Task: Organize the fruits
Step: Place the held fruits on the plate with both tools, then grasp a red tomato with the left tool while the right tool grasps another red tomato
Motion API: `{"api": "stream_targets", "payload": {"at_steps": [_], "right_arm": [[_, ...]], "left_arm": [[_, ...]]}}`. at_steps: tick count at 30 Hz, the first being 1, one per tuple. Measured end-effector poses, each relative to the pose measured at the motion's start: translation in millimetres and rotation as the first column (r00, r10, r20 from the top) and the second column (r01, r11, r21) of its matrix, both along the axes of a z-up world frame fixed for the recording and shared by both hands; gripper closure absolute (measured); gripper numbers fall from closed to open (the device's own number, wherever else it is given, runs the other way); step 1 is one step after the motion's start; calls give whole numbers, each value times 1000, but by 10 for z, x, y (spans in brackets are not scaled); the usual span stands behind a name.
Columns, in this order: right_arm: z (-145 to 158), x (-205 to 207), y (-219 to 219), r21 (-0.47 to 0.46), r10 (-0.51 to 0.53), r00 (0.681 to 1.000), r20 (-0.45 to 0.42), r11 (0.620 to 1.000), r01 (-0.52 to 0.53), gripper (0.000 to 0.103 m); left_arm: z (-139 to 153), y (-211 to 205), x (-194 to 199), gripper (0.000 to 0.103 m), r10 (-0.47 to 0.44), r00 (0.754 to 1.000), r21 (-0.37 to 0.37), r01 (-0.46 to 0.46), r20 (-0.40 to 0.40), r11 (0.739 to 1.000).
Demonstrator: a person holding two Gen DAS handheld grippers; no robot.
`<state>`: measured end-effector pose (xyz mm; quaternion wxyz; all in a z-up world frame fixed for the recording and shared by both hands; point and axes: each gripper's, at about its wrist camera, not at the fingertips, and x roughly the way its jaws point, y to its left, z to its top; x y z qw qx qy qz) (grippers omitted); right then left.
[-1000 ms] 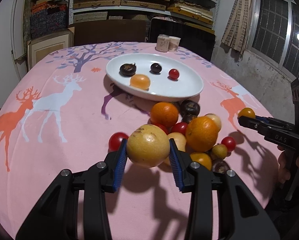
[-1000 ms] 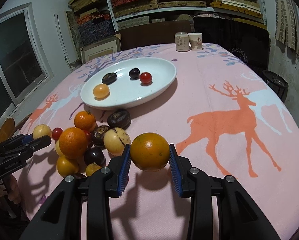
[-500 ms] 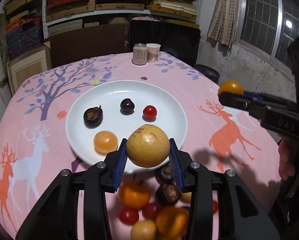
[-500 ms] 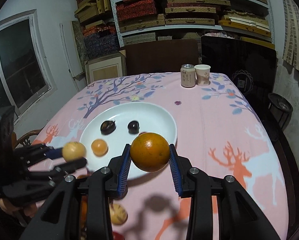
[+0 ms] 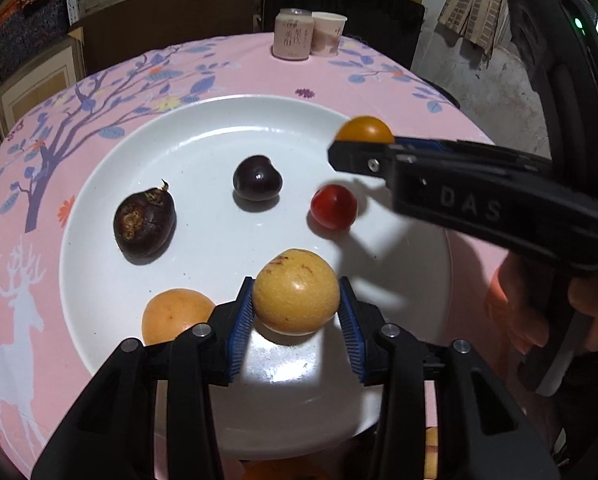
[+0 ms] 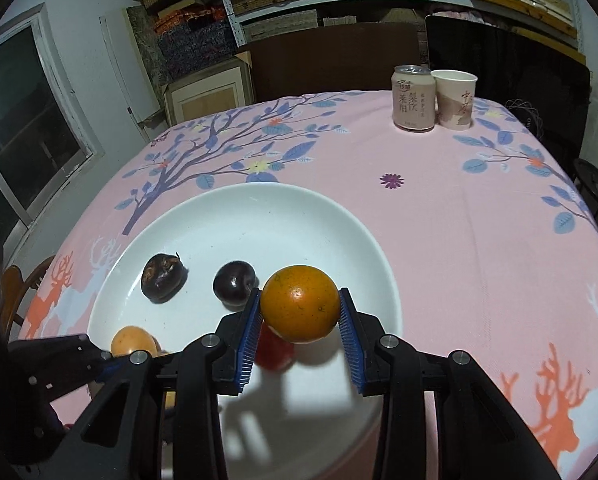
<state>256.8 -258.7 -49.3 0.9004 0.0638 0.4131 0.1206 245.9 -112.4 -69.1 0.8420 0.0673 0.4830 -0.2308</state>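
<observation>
Your left gripper [image 5: 296,305] clamps a round yellow speckled fruit [image 5: 296,292] over the white oval plate's [image 5: 227,128] near side. Your right gripper [image 6: 299,320] grips a round orange [image 6: 299,303] above the plate's right part.

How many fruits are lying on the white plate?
4 on the white plate: a wrinkled dark fruit at left, a dark plum mid-plate, a red tomato at right, an orange fruit at the near rim. The grippers may hide more.
</observation>
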Motion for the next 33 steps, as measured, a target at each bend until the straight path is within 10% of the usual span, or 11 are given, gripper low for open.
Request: {"api": "stream_targets", "payload": {"at_steps": [4, 15, 30, 33], "right_arm": [[142, -89, 20, 17, 0, 999, 51, 1000, -1, 55], [454, -1176, -218, 68, -30, 993, 114, 997, 23, 48], [-179, -2328, 46, 35, -11, 994, 111, 999, 8, 48], [-182, -2345, 15, 47, -26, 993, 114, 999, 21, 48]], "left_arm": [[149, 59, -107, 32, 19, 998, -24, -17, 53, 1000], [628, 697, -1086, 22, 34, 979, -115, -10, 203, 993], [-16, 1473, -1720, 22, 184, 975, -66, -176, 128, 982], [-33, 1399, -1706, 50, 164, 975, -15, -164, 148, 986]]}}
